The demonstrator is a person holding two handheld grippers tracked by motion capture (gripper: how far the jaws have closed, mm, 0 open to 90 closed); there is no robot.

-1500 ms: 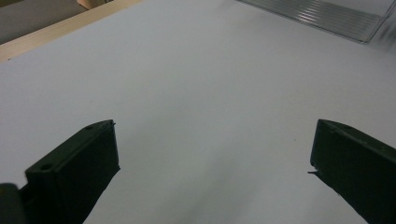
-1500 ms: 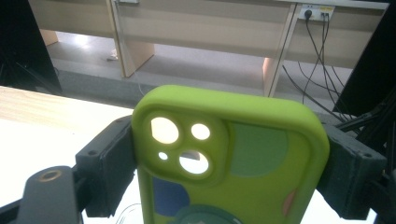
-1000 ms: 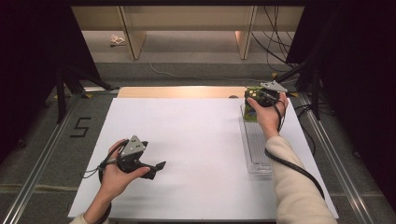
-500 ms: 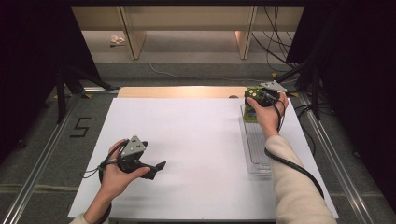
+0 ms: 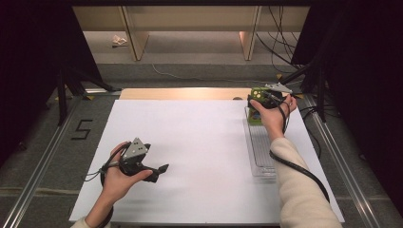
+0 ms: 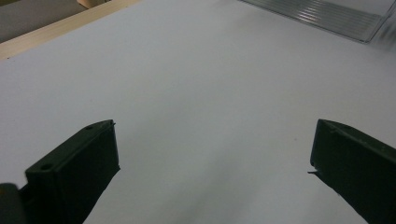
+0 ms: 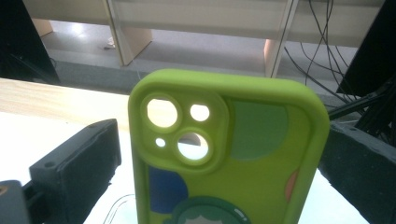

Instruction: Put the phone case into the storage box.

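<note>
a green phone case (image 7: 224, 154) is seen standing upright between the two black jaws of the right gripper (image 7: 219, 163) in the right gripper view. the jaws are set apart on each side of the case, and it cannot be told if they press on it. the case has round camera holes near its top and coloured shapes drawn on its back. in the high view, the right gripper (image 5: 264, 97) is held in a hand at the far right of the white table (image 5: 199, 142), and the green case (image 5: 256, 92) is seen at the far end of a clear plastic tray (image 5: 260, 152). the tray is laid along the right side of the table. the left gripper (image 5: 157, 172) is held in the other hand near the front left of the table, well apart from the case and the tray. in the left gripper view, the jaws of the left gripper (image 6: 212, 163) are spread wide and nothing is held between them. bare white table is seen under them, and a corner of the clear tray (image 6: 327, 16) is seen far off.
</note>
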